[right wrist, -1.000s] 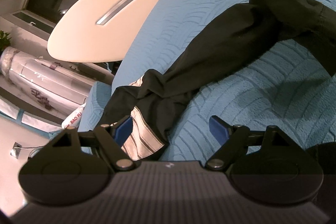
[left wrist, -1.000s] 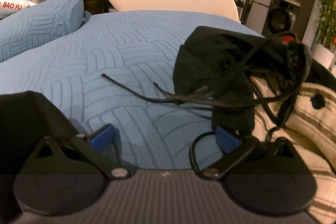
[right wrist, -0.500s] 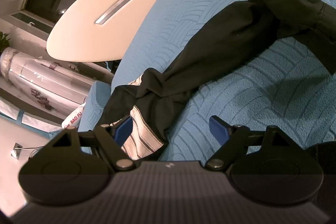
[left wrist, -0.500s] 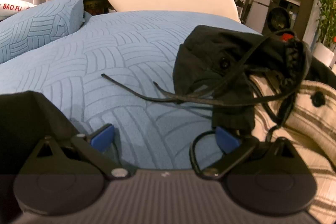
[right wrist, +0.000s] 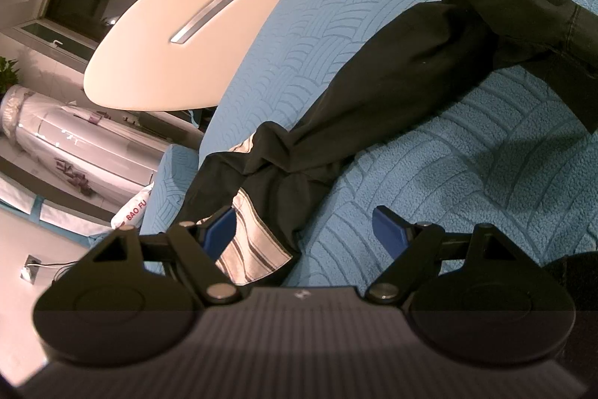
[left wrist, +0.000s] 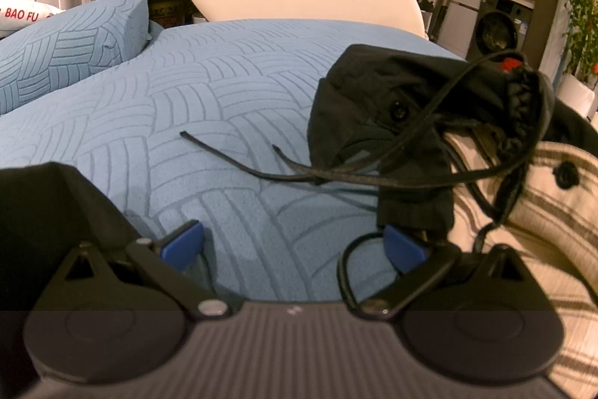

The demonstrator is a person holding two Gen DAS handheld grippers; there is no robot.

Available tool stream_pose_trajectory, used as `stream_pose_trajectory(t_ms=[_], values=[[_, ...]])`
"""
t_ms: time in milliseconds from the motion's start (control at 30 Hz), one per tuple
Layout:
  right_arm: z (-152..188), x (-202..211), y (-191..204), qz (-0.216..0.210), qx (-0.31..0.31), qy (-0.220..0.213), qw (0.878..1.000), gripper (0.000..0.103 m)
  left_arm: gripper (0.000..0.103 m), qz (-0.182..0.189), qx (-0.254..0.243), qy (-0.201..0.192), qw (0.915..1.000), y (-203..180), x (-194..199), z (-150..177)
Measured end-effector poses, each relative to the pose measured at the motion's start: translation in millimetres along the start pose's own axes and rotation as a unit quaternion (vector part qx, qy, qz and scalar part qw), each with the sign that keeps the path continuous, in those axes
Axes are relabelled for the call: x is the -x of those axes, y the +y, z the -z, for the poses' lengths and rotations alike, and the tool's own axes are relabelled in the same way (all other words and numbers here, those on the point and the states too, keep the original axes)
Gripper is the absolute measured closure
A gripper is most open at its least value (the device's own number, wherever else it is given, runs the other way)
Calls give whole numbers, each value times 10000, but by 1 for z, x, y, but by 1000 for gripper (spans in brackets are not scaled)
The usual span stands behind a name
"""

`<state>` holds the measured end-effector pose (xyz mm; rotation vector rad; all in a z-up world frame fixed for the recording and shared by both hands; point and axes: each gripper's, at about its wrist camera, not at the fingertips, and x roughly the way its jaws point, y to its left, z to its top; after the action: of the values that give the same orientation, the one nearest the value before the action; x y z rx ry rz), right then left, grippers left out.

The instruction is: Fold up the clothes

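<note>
1. Fingers [left wrist: 183,243] of the left gripper [left wrist: 293,243] are spread wide over the blue quilted bed cover [left wrist: 209,100], pinching nothing.
2. Black hooded garment [left wrist: 381,107] lies bunched to the right, its thin black drawcords [left wrist: 231,157] trailing left across the cover; striped beige lining [left wrist: 545,212] shows at far right.
3. Right gripper [right wrist: 304,230] fingers [right wrist: 220,230] are likewise spread, gripping nothing; the left fingertip sits just beside a striped lining patch [right wrist: 254,245].
4. Black sleeve [right wrist: 392,85] runs from near left to far right.
5. Cream oval headboard [right wrist: 202,25] stands beyond the bed.
</note>
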<state>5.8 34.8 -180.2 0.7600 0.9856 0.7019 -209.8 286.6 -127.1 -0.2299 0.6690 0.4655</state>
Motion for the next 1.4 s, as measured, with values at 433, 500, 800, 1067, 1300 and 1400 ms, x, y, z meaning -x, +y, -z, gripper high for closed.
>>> stream_pose_trajectory(t_ms=[433, 500, 800, 1067, 1300, 1400], values=[[4, -6, 4, 26, 4, -17, 10000, 20, 0, -18, 9, -6, 10000, -3, -1, 0], [1, -4, 2, 20, 11, -6, 10000, 20, 0, -23, 8, -5, 10000, -4, 0, 0], [2, -5, 3, 12, 12, -13, 10000, 20, 0, -27, 15, -5, 10000, -5, -1, 1], [1, -5, 3, 11, 7, -13, 10000, 20, 0, -34, 17, -4, 10000, -6, 0, 1], [1, -5, 1, 2, 11, -11, 10000, 20, 0, -37, 18, -3, 10000, -7, 1, 1], [1, -5, 2, 5, 11, -12, 10000, 20, 0, -36, 19, -3, 10000, -6, 1, 1]])
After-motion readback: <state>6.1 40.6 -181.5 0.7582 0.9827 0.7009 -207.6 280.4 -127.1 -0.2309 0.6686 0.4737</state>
